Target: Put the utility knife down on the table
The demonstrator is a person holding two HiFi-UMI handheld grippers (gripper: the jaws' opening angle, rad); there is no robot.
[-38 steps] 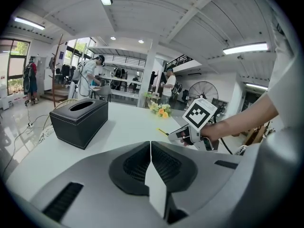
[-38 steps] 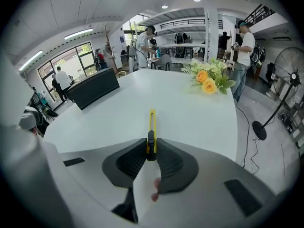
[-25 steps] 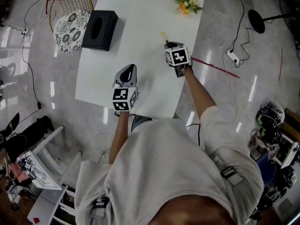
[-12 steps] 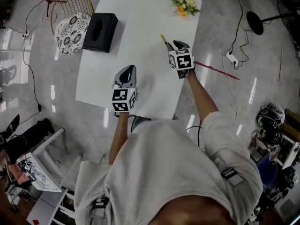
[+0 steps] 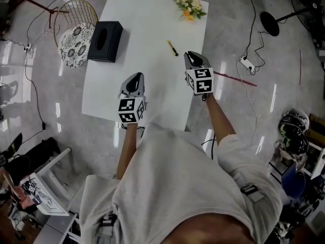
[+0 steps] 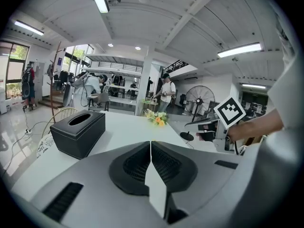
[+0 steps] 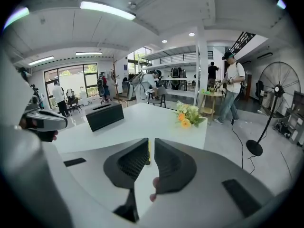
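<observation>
the right gripper [image 5: 191, 58], empty, its jaws just closing to a thin gap, could knock the utility knife [image 5: 172, 48] off the table [image 5: 142, 34] if it dips.

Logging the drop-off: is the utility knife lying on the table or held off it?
Lying down: the utility knife rests flat on the white table, nothing touching it.

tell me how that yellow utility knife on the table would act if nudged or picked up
The utility knife lies flat, slim and straight on the white table, so a nudge would probably slide or spin it, not roll it. It looks rigid and likely light. Its low profile could make it hard to pinch.
</observation>
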